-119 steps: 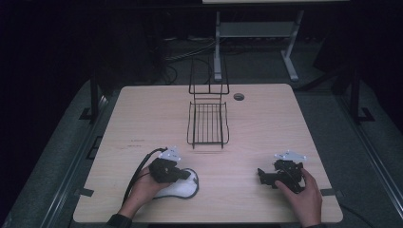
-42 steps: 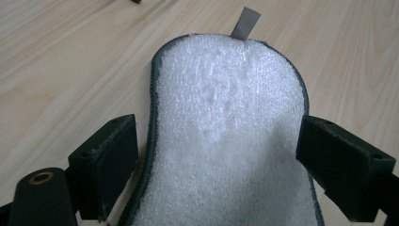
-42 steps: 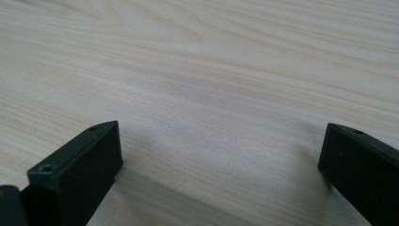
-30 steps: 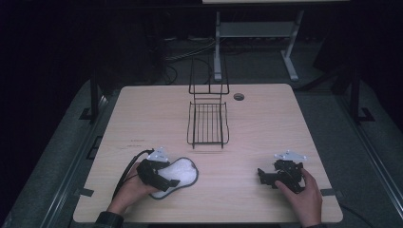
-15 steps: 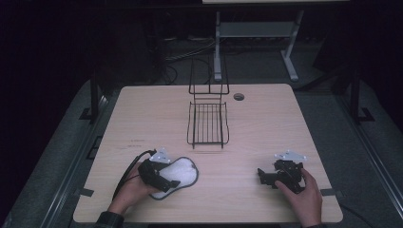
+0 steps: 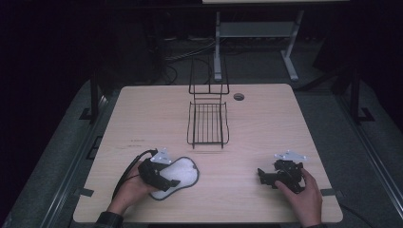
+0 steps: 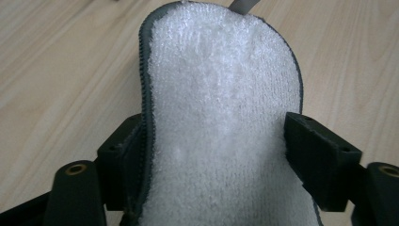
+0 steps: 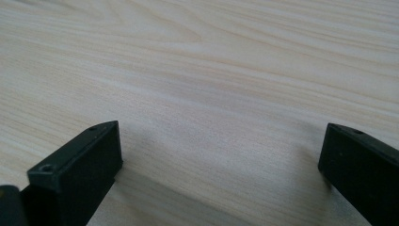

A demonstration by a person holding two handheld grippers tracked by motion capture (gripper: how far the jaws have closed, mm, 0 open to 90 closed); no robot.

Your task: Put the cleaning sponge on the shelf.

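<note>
A white terry pad (image 6: 183, 173) with grey edging lies on the wooden table (image 6: 285, 123) at the front left. My left gripper (image 6: 172, 182) reaches over its near end; its jaws have just been closing. In the left gripper view the pad (image 7: 221, 84) runs up between the jaws of my left gripper (image 7: 214, 136). Both black pads press its sides, and its left edge is bent upward. My right gripper (image 6: 262, 175) rests at the front right, held by a hand. Its jaws (image 8: 221, 150) stand open over bare wood.
A black wire rack (image 6: 207, 123) stands at the middle of the table, its tall back toward the far edge. A dark round grommet (image 6: 238, 96) sits right of it. A cable trails from the left gripper toward the front edge.
Since four seconds ago the left hand has shifted a little left and the pad now lies up and right of it. Over the last second the pad looks slightly narrower. The right hand is unmoved.
</note>
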